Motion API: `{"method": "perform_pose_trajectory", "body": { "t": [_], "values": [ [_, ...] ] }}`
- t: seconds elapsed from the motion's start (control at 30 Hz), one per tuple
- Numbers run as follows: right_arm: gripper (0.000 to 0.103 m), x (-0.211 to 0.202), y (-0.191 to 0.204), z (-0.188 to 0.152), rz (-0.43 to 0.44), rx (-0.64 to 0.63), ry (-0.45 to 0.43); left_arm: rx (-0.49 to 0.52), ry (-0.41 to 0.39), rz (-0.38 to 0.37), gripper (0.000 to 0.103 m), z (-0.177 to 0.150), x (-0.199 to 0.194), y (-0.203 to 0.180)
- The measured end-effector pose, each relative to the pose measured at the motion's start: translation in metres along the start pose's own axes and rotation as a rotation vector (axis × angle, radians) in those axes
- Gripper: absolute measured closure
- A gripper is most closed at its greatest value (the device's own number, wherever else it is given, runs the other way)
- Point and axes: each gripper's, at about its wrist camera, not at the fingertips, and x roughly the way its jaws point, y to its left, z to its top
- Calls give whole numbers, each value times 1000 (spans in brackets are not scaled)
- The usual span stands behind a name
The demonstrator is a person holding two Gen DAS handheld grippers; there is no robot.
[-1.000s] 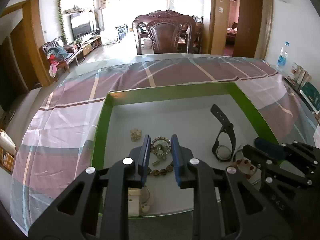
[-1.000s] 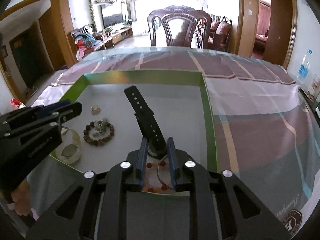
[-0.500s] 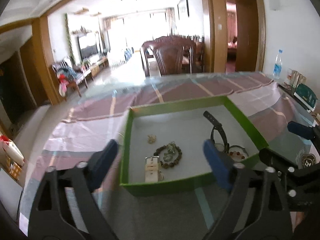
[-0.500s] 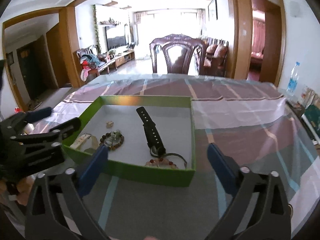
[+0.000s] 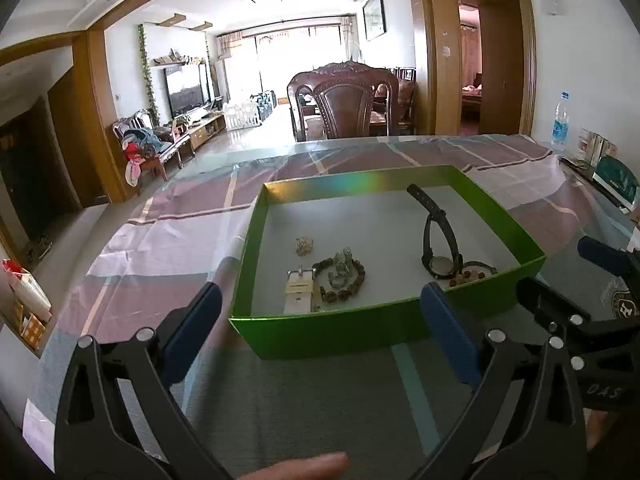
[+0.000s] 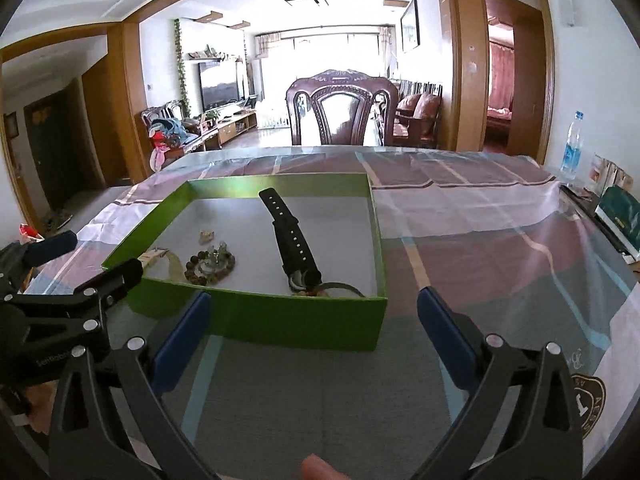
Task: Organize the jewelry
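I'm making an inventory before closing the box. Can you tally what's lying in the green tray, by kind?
Watches: 2, a black watch and a cream-strapped watch
Bead bracelets: 2, a brown bracelet and a reddish bracelet
Small ornaments: 1, a pale trinket
Total: 5 in the green tray

Table (image 6: 460,248) under a plaid cloth in purple, pink and grey, clear cover on top. Resting on it, toward the near edge: green tray (image 6: 280,320). Far right corner: water bottle (image 6: 573,148), upright. Near that bottle at the right edge: dark green box (image 6: 622,210), some cards behind.
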Motion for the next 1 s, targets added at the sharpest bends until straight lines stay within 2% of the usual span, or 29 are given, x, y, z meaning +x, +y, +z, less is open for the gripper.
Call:
{"method": "perform_pose_trajectory", "body": {
  "t": [0.3, 1.0],
  "values": [
    [3, -1, -4, -2, -29, 4, -17, -32, 14, -7, 4, -5, 6, 6],
    [3, 3, -4, -5, -26, 11, -4, -10, 22, -16, 4, -7, 8, -2]
  ]
}}
